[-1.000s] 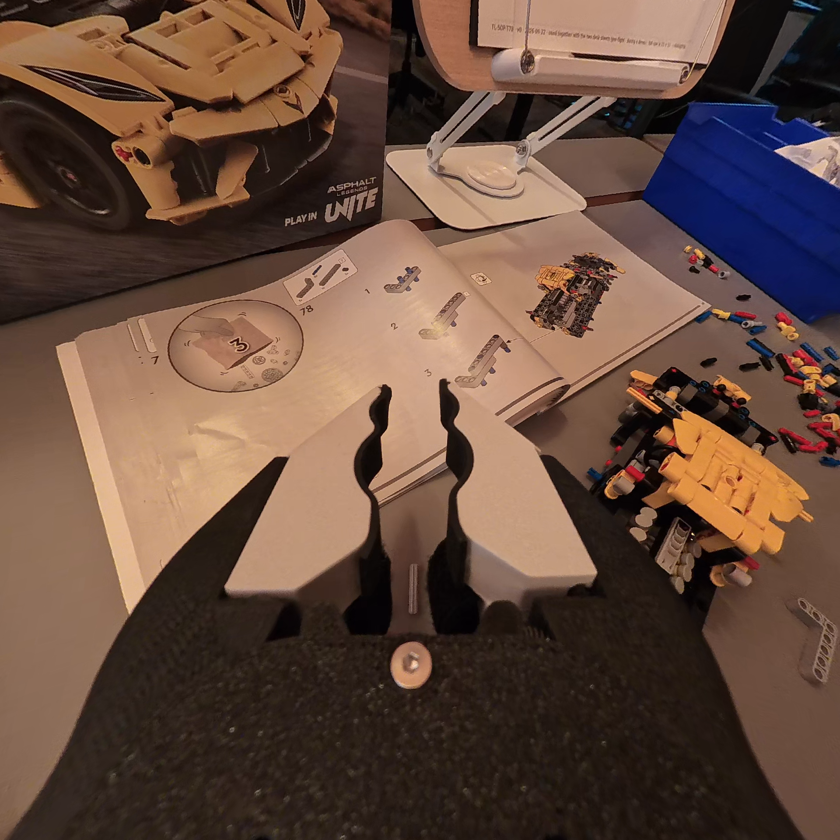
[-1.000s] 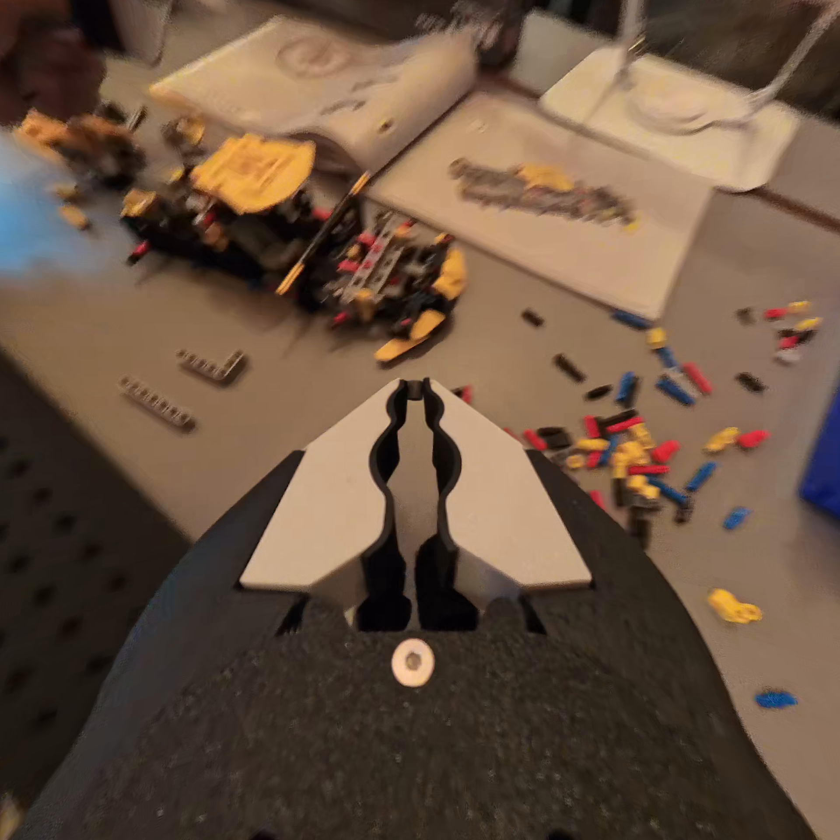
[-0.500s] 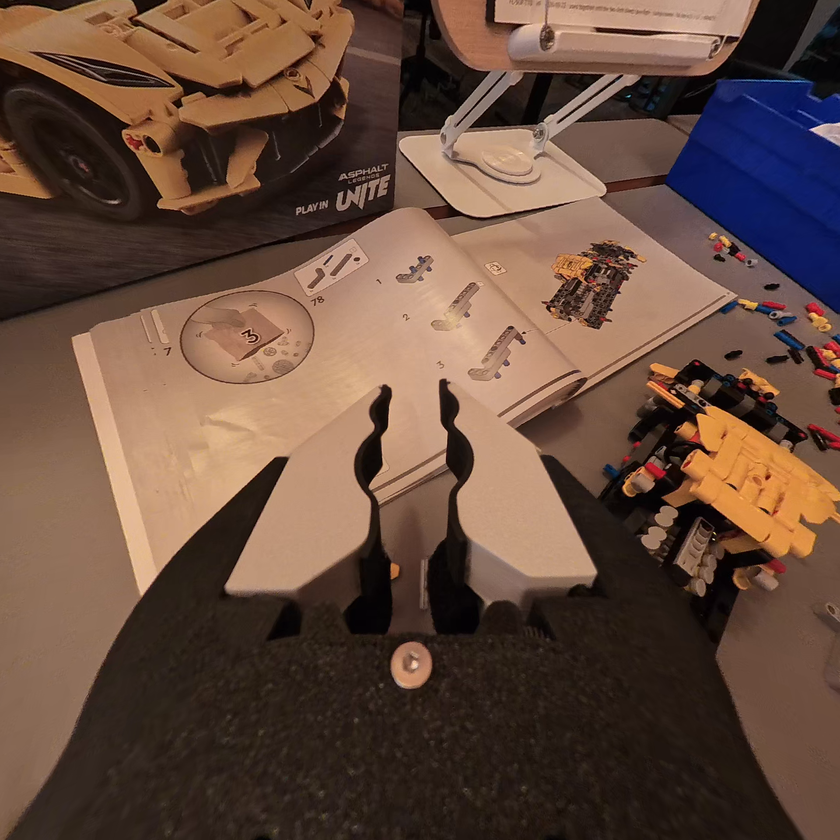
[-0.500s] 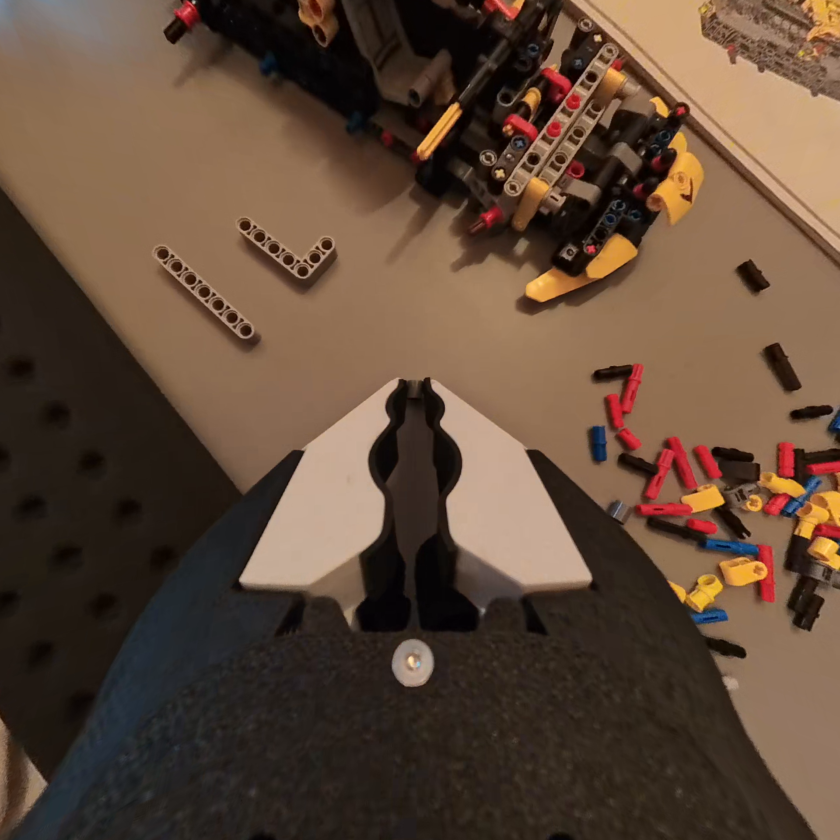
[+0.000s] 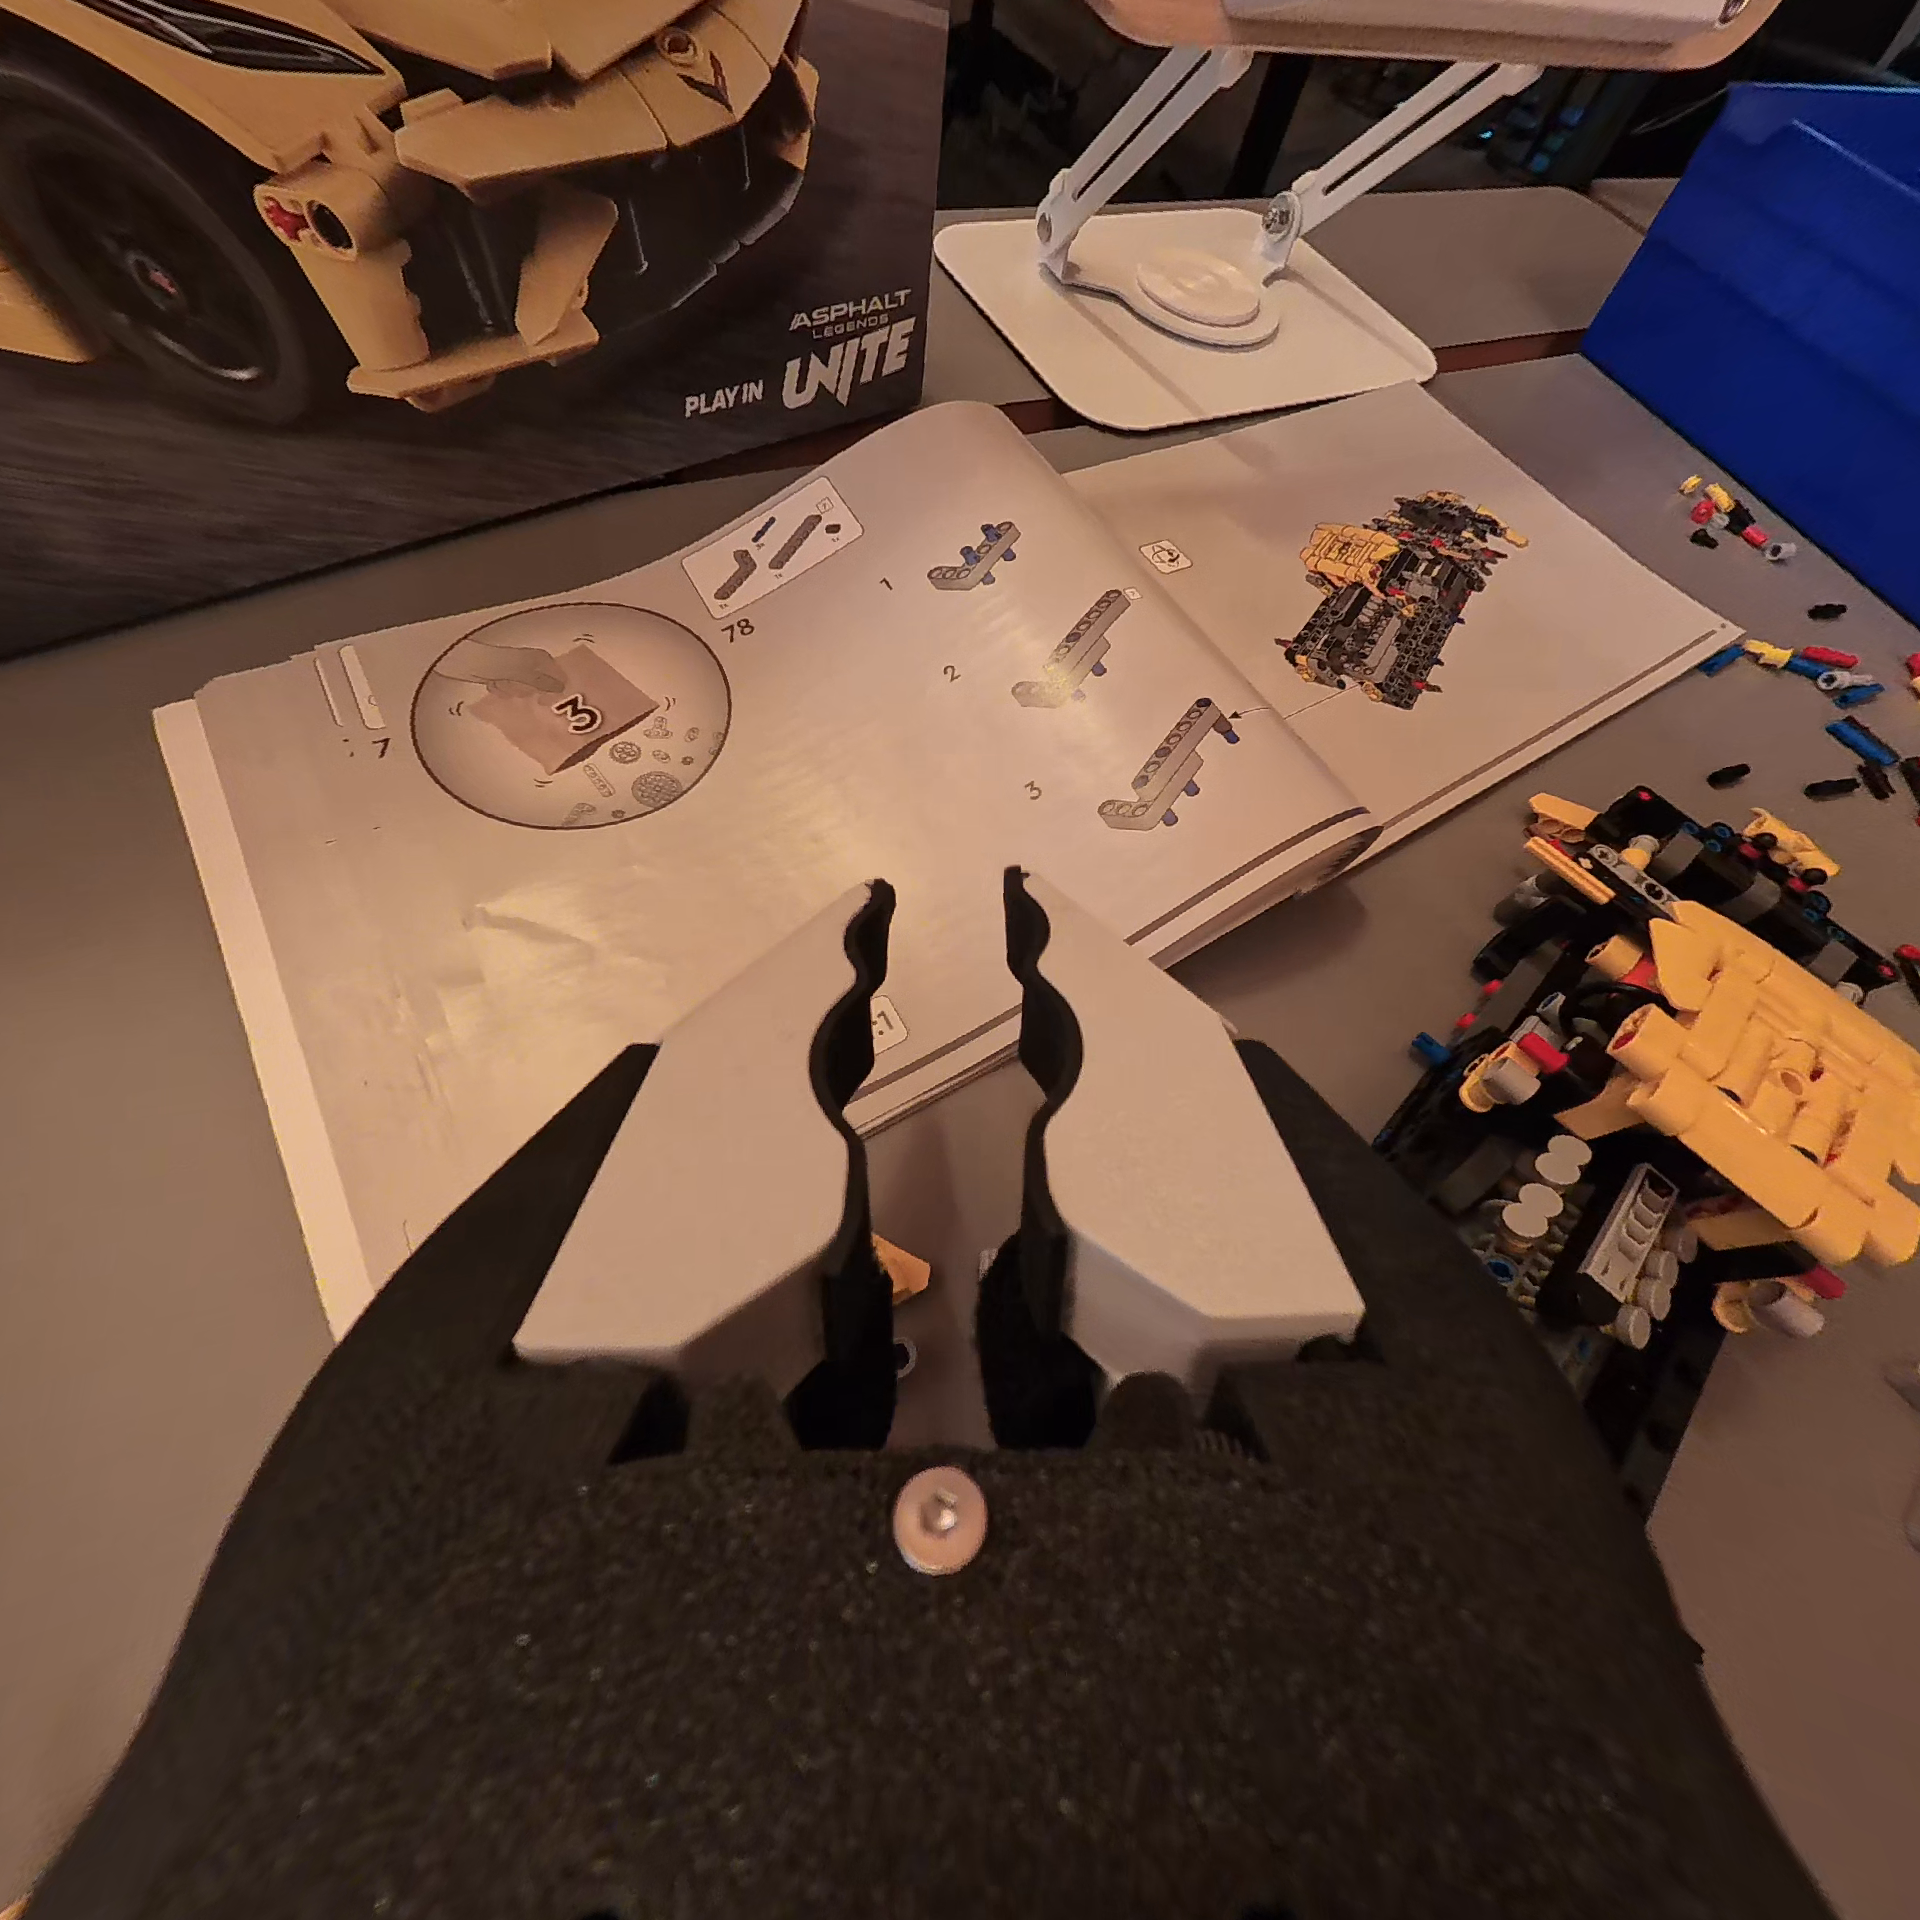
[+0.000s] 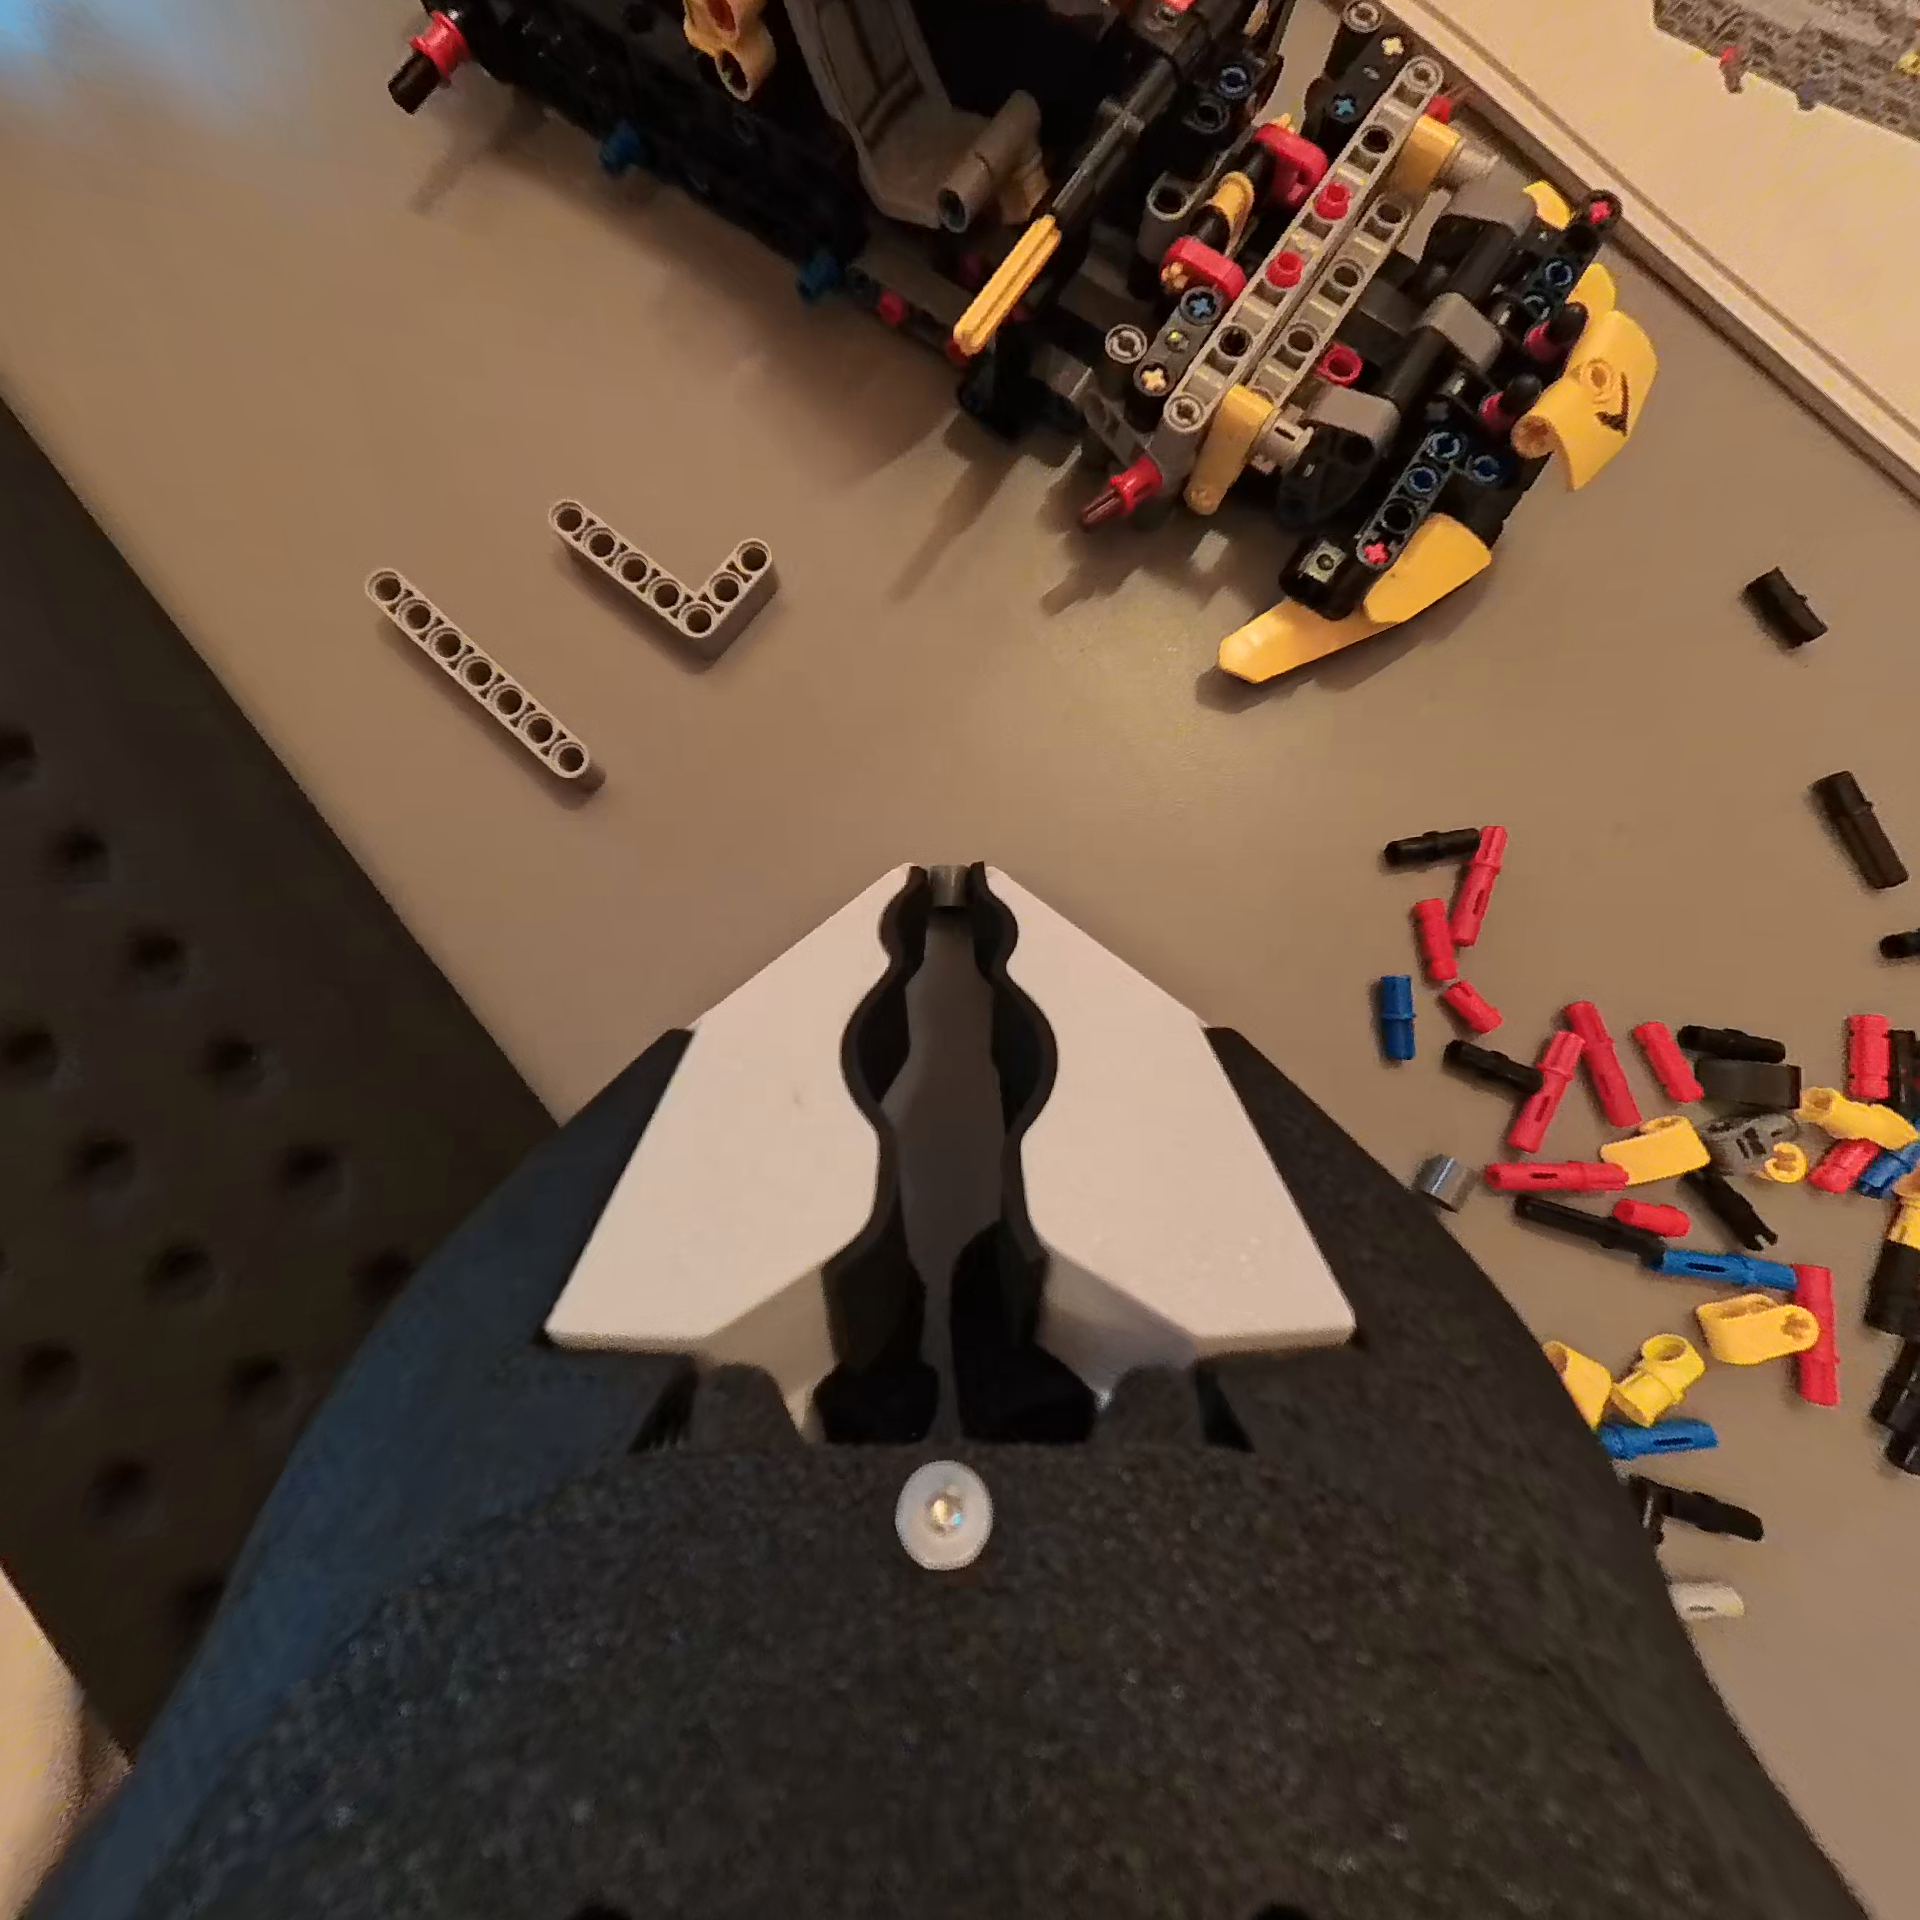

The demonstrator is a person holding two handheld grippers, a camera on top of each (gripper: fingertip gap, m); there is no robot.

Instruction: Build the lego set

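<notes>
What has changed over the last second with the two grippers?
The right gripper swung from a blurred, far view of the table to a close, downward one over the two grey beams and the pin pile, and has held there since, shut on a small dark pin. The left gripper edged leftward over the manual, open and empty as before. The car build lies untouched.

Bare table (image 6: 935,727) between beams (image 6: 473,670), pins (image 6: 1621,1132)

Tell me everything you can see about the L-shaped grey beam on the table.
The L-shaped grey beam is matte light-grey plastic, a long arm and a short arm, pierced by round holes. It lies flat on the table, touching nothing, beside a straight grey beam and near the partly built car.
</notes>
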